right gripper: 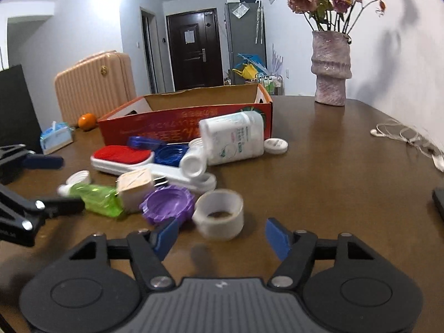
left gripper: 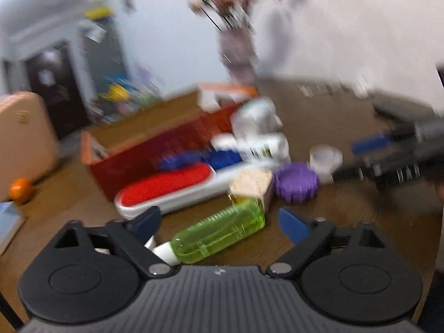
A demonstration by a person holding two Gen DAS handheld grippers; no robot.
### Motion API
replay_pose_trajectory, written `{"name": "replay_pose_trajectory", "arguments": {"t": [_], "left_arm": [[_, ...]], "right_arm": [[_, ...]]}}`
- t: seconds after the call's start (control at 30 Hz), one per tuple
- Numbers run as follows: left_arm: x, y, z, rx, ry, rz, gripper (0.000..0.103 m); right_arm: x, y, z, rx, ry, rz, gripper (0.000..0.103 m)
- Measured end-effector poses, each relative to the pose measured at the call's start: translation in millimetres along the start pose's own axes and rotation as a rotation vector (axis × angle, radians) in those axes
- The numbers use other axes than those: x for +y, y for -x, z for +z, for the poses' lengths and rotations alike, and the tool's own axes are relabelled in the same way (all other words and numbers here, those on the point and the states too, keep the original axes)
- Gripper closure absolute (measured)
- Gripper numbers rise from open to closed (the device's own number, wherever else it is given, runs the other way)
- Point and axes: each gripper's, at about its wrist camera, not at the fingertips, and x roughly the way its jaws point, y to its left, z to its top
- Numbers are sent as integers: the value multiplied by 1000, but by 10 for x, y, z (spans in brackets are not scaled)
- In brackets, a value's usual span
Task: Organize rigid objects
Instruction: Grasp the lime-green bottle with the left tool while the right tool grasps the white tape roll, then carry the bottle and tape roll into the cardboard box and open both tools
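Blurred table (left gripper: 319, 127), green bottle (left gripper: 219, 230) partly hidden

green bottle (right gripper: 94, 198) | purple lid (right gripper: 168, 202) | red box (right gripper: 186, 123)

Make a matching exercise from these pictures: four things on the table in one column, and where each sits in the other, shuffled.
Things:
1. green bottle
2. roll of tape
3. vase
4. orange

Places:
A. at the far side of the table, near the wall
B. left of the red box, near the tissue pack
C. on its side, left of the purple lid
D. just ahead of the right hand-held gripper

Pairs: 1-C, 2-D, 3-A, 4-B
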Motion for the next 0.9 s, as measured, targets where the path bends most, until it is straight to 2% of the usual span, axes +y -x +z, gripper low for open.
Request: {"name": "replay_pose_trajectory", "arguments": {"t": [0.07,0.2,0.3,0.4,0.5,0.63,0.73,0.83,0.9], "left_arm": [[69,-205,35,84,-19,-67,25],[179,-367,54,161,-18,-128,40],[188,-355,39,180,-8,-143,46],[197,-291,10,185,9,-157,56],[95,-180,-20,182,16,-151,71],[-63,56,-53,154,46,-165,72],[-146,224,-70,129,87,-122,72],[-91,337,-74,150,183,-90,72],[-21,419,-57,138,231,-63,72]], "right_arm": [[-20,-86,45,10,11,6,44],[-59,-198,85,26,11,19,51],[-71,-278,87,48,5,23,58],[-70,-278,82,45,-1,22,59],[-51,-211,60,45,-1,25,59],[-7,7,-28,15,15,15,60],[21,155,-122,13,14,25,60],[90,270,-208,9,34,42,60],[117,353,-218,-9,43,59,61]]}}
